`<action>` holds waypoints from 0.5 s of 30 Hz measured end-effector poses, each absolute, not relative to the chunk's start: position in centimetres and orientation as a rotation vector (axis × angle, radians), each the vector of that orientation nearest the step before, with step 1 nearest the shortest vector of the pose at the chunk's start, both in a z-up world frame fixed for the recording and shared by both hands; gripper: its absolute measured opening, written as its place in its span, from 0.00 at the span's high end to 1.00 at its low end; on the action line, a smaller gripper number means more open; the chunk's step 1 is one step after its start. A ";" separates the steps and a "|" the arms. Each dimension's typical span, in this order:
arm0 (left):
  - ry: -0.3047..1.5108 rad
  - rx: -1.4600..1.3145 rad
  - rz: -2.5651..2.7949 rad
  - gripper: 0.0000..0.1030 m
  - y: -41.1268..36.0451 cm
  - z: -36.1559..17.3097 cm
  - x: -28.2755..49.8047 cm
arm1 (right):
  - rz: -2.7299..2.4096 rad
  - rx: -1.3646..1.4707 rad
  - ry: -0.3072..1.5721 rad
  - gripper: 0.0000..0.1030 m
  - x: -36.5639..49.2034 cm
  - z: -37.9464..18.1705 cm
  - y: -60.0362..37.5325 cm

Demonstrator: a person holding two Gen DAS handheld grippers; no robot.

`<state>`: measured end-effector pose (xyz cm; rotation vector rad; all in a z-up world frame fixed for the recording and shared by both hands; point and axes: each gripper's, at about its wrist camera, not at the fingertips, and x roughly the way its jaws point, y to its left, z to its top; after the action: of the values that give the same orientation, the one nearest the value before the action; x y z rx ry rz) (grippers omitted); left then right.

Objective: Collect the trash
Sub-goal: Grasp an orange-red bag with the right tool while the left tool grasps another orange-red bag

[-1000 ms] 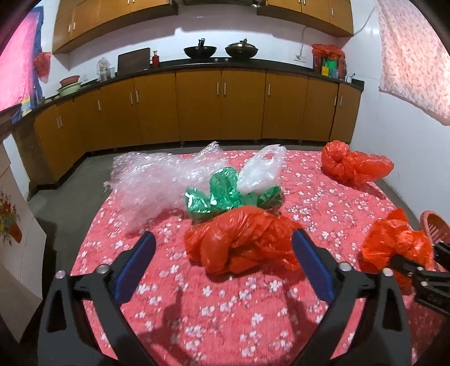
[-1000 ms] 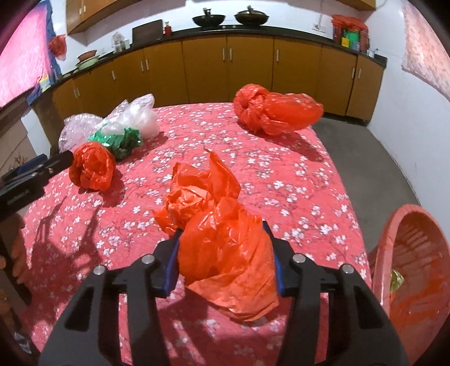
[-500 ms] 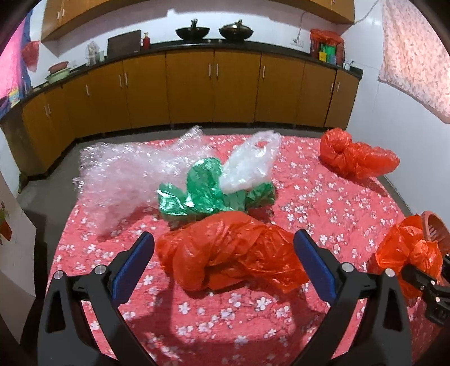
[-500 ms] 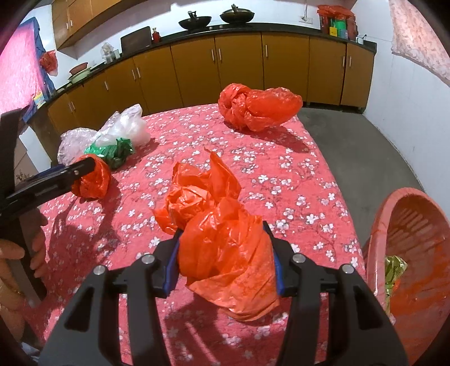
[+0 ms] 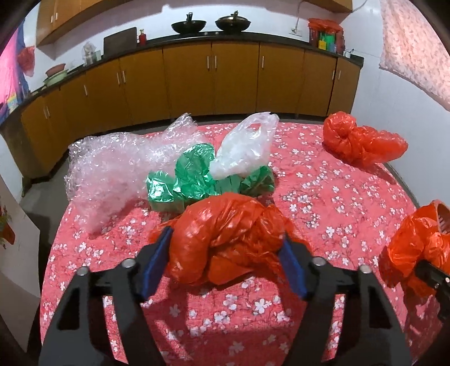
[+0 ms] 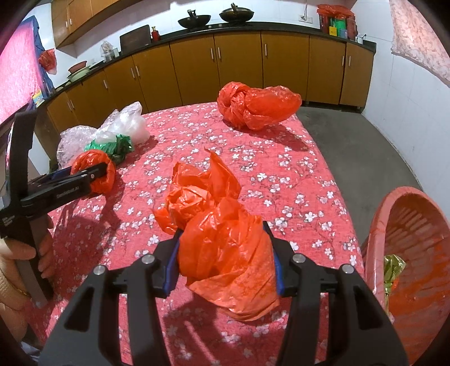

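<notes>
Three red plastic bags show across the two views. One crumpled red bag [image 5: 225, 236] sits between the blue pads of the left tongs [image 5: 225, 259], which are closed in on both its sides and pinch it just above or on the cloth; from the right wrist view the same bag [image 6: 94, 169] is seen caught at the tip of the left tongs [image 6: 95, 171]. A second orange-red bag [image 6: 222, 247] is pinched in the right tongs [image 6: 223, 261], its loose top flaring up ahead of the pads; it appears at the right edge of the left view [image 5: 413, 247]. The third, a knotted red bag [image 6: 256, 105], lies free near the far right corner of the table [image 6: 281, 174], well apart from both tongs.

Of the other trash there is one of each: a green foil wrapper [image 5: 191, 180], a white plastic bag [image 5: 244, 149] resting on it, and a sheet of clear bubble wrap [image 5: 112, 163] just beside them on the left.

One red basket [image 6: 407, 253] stands off the table's right edge, with a scrap of gold foil [image 6: 392, 267] inside.

The table is covered by a red cloth printed with white blossoms. Behind it a run of brown cabinets [image 5: 213, 76] under a dark worktop carries two black woks [image 5: 191, 26]; the walls are white-tiled, the floor grey.
</notes>
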<state>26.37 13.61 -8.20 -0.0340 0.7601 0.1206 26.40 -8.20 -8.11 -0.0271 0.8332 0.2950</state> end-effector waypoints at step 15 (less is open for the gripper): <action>0.722 -0.053 0.088 0.55 13.5 -7.1 23.0 | 0.282 -0.029 0.819 0.51 24.9 -7.2 -8.5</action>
<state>23.02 13.48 -7.12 -0.0534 0.7221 0.0880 24.94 -8.50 -7.16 -0.0286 0.8191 0.2819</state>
